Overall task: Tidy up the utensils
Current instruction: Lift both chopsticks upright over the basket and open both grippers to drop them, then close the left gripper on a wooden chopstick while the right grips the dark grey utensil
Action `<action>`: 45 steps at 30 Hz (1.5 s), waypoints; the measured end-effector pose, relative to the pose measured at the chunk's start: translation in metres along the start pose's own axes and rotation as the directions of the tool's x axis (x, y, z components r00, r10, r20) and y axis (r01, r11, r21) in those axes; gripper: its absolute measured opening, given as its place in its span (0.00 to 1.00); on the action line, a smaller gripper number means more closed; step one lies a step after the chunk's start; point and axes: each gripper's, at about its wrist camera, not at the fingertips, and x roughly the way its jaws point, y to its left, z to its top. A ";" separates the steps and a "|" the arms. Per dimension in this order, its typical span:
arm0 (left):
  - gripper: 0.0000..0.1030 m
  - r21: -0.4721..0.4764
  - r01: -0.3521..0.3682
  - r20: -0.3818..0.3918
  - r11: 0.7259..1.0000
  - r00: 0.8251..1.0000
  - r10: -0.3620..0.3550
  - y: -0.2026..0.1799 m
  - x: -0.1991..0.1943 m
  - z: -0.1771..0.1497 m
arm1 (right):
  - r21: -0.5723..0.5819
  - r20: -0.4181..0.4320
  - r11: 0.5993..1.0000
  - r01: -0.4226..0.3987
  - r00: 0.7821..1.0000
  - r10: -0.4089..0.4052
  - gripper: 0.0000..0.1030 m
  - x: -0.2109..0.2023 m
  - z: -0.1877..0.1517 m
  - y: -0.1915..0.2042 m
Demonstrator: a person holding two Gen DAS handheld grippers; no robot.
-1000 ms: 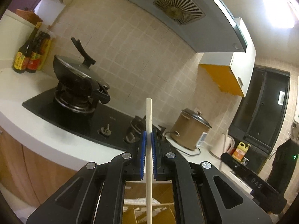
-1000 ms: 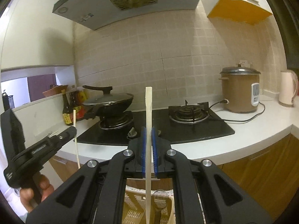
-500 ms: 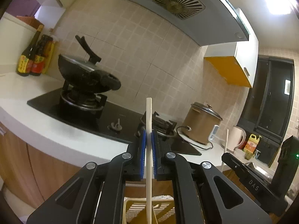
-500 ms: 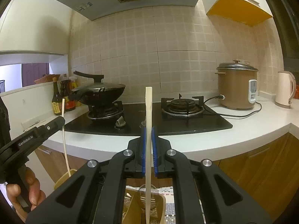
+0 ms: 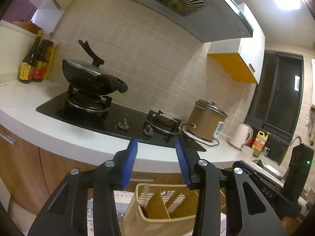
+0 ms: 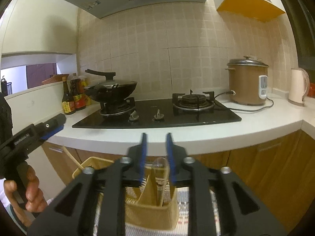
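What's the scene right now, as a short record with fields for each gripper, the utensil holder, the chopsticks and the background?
left gripper: open, nothing between the blue pads, above the holder
right gripper: open, nothing gripped, above the holder
utensil holder: tan slotted basket with dividers, on a patterned mat
chopsticks: one stands in the holder's left compartment; its tip leans out over the rim
background: wok on the left burner, rice cooker, kettle, sauce bottles
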 end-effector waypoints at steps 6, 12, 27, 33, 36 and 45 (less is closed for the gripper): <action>0.40 0.005 0.025 -0.042 1.000 0.999 -0.025 -0.001 -0.036 0.008 | 0.064 -0.038 0.998 0.003 0.999 -0.001 0.57 -0.036 0.002 -0.010; 0.42 -0.062 0.073 -0.188 0.995 0.979 -0.083 0.005 -0.058 0.012 | 0.044 -0.190 0.996 0.071 0.980 -0.062 0.57 -0.061 -0.003 -0.007; 0.35 0.214 0.079 -0.773 0.974 0.623 0.120 -0.002 -0.052 -0.136 | 0.133 -0.797 0.985 0.109 0.602 0.041 0.72 -0.037 -0.125 -0.003; 0.28 0.186 0.084 -0.847 0.979 0.519 0.117 0.013 -0.046 -0.180 | 0.131 -0.838 0.984 0.122 0.544 0.044 0.35 -0.036 -0.157 -0.002; 0.27 0.182 0.077 -0.849 0.980 0.515 0.117 0.018 -0.046 -0.185 | 0.138 -0.848 0.982 0.128 0.528 0.050 0.35 -0.034 -0.167 0.002; 0.20 0.282 0.091 -0.830 0.955 0.522 0.195 0.007 -0.041 -0.198 | 0.010 -0.873 0.991 0.134 0.484 -0.057 0.24 -0.028 -0.189 0.034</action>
